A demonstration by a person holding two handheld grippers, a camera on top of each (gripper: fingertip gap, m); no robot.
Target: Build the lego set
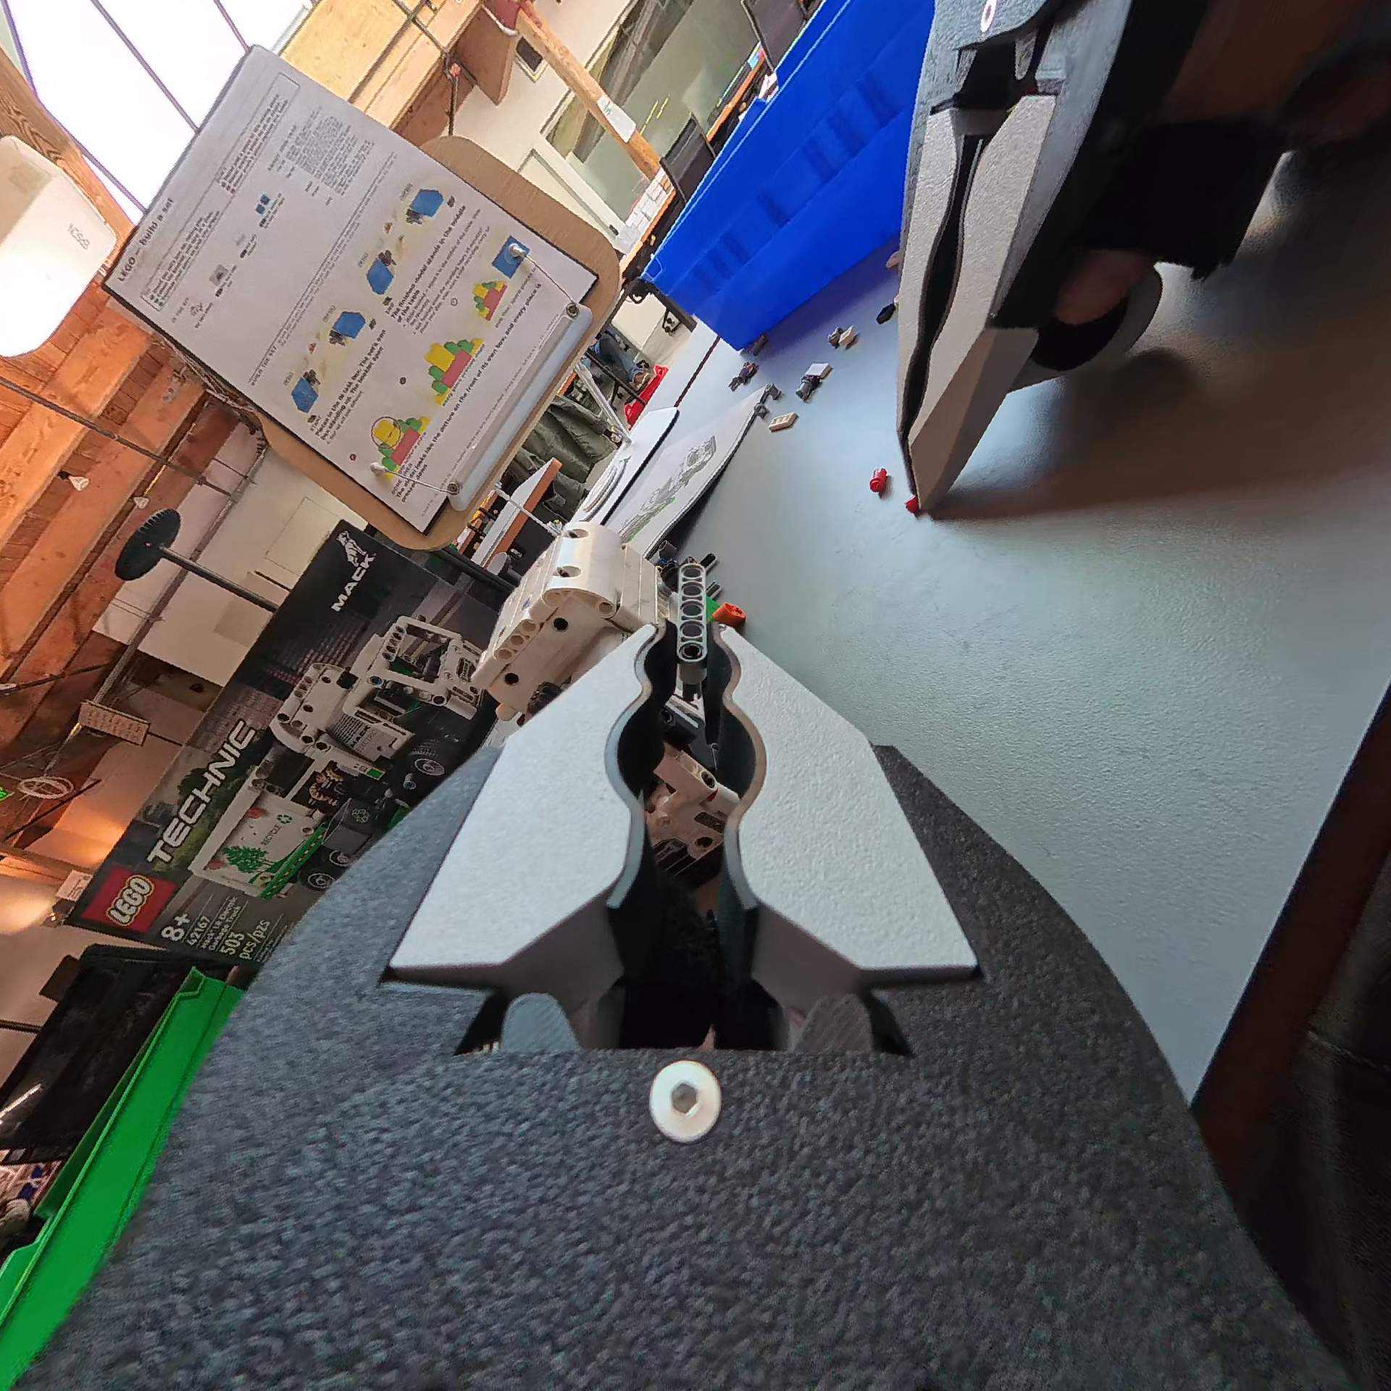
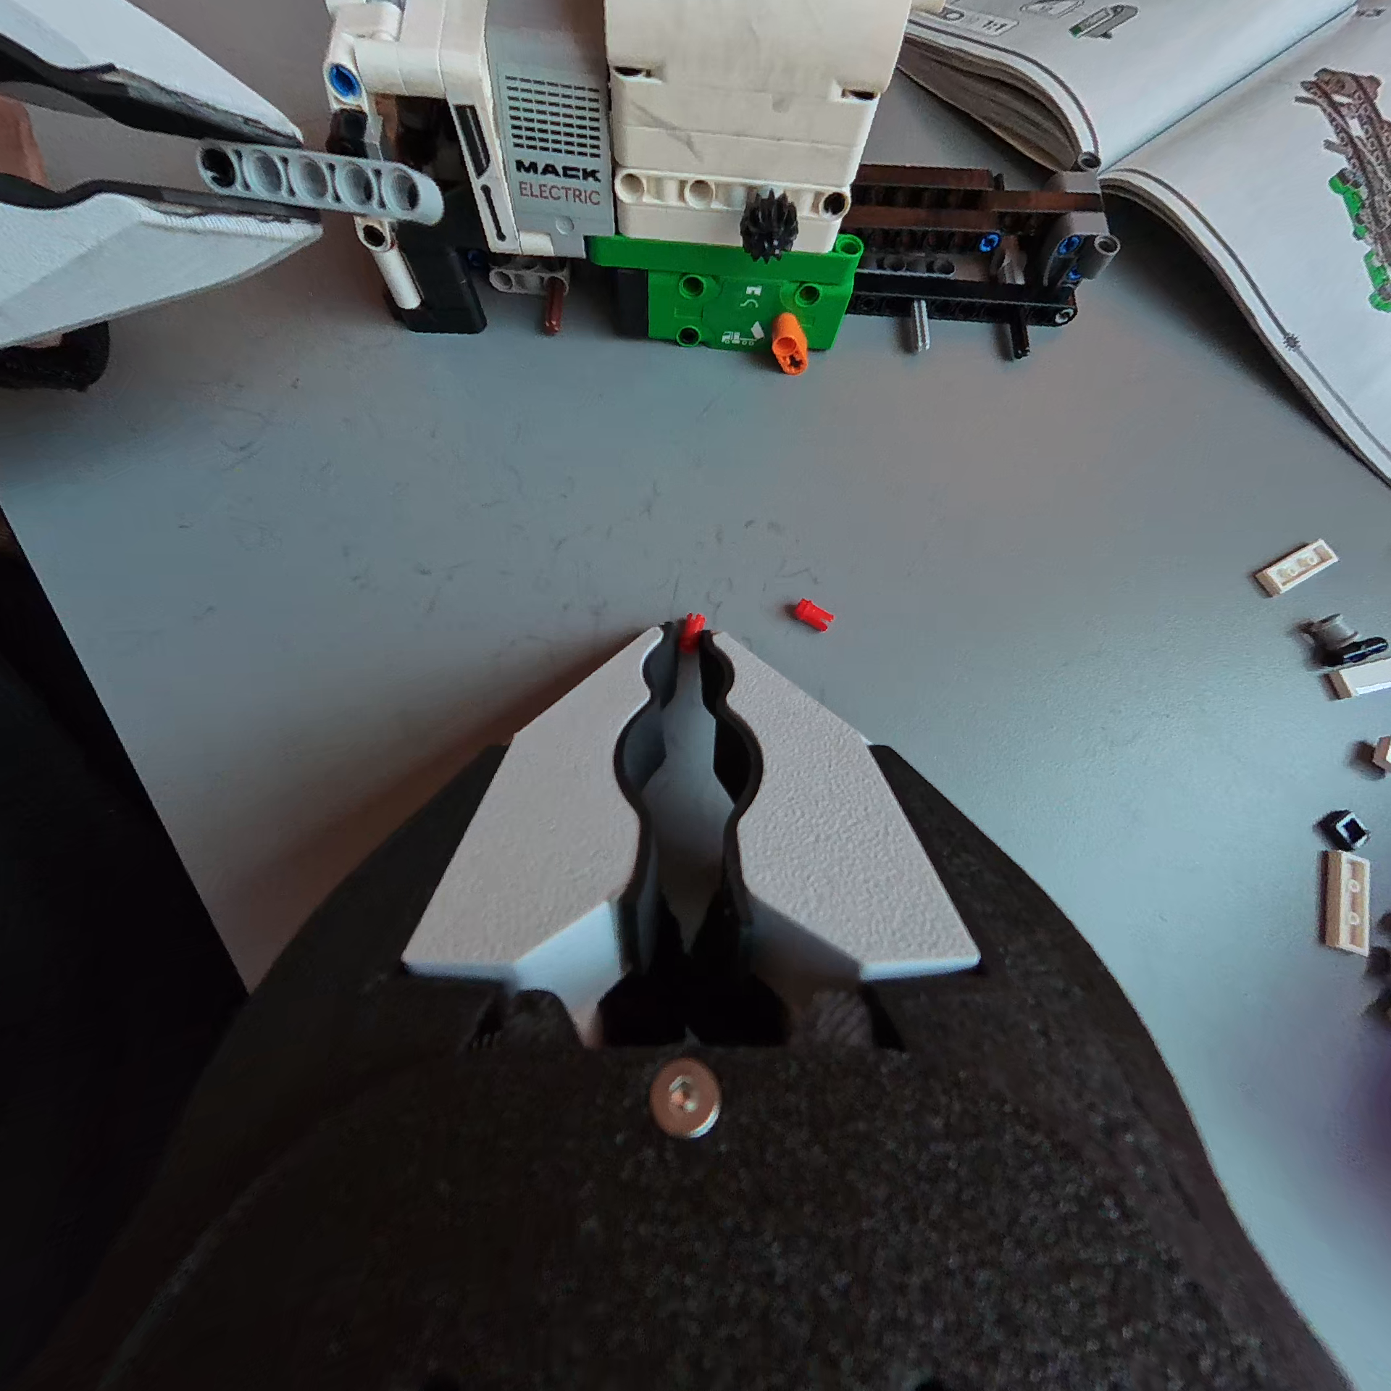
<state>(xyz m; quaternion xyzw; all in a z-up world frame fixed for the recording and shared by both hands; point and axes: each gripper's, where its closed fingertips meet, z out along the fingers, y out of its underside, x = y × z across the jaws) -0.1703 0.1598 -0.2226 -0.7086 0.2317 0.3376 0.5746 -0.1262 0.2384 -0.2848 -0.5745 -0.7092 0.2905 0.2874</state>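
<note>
My left gripper (image 1: 689, 640) is shut on a grey holed beam (image 1: 691, 611) and holds it in the air beside the partly built white, green and black truck (image 1: 561, 602). The right wrist view shows the same beam (image 2: 320, 184) at the truck's (image 2: 677, 173) left end, with the left gripper (image 2: 301, 177) around it. My right gripper (image 2: 689, 631) is shut on a small red pin (image 2: 690, 629) at the grey table's (image 2: 451, 489) surface. A second red pin (image 2: 813, 613) lies just to its right. The left wrist view shows the right gripper (image 1: 914, 493) tip-down on the table.
An open instruction booklet (image 2: 1242, 188) lies behind and right of the truck. Several small tan and black parts (image 2: 1340, 753) lie at the right edge. A blue bin (image 1: 790, 188), the set's box (image 1: 248, 790), a green bin (image 1: 98, 1167) and an instruction board (image 1: 361, 286) stand around. Tip to tip, the grippers are about 11 cm apart.
</note>
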